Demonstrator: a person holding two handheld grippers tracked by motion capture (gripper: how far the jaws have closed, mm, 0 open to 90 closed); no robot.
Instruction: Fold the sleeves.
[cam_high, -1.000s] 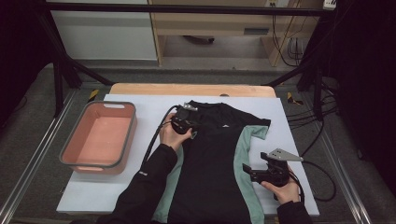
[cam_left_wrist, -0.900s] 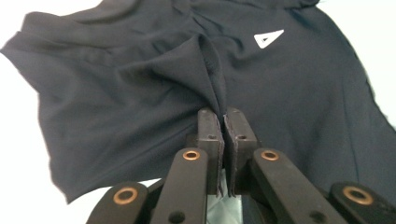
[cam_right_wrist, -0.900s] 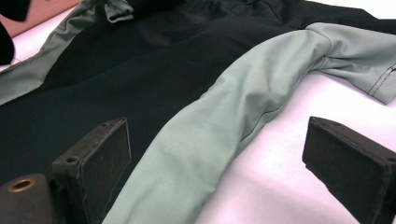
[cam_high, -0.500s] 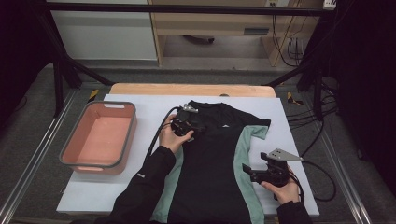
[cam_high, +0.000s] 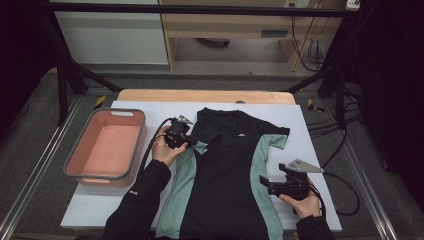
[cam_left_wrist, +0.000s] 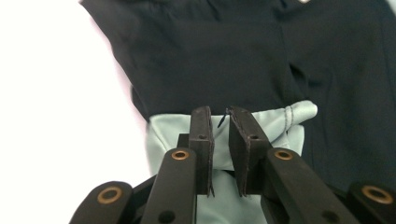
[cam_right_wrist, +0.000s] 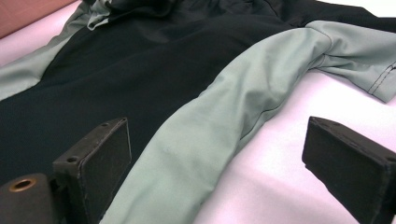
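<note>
The black-and-green shirt (cam_high: 227, 175) lies flat on the white table (cam_high: 310, 125), its folded left sleeve (cam_left_wrist: 261, 123) pinched between the left gripper's (cam_left_wrist: 220, 140) nearly closed fingers, while the right gripper's (cam_right_wrist: 219, 163) fingers spread wide over its green side panel (cam_right_wrist: 224, 121).

**Jaws nearly closed on the sleeve edge**

The left gripper (cam_left_wrist: 220, 140) has its two black jaws standing almost together, a narrow gap between them. They sit over the pale green sleeve (cam_left_wrist: 261, 123) of the shirt (cam_left_wrist: 224, 56), at its folded edge; a thin dark thread shows in the gap. Whether cloth is pinched cannot be told. Beyond the sleeve lies the shirt's black body, creased to the right of it. Left of the sleeve the white table (cam_left_wrist: 56, 102) lies bare.
</note>
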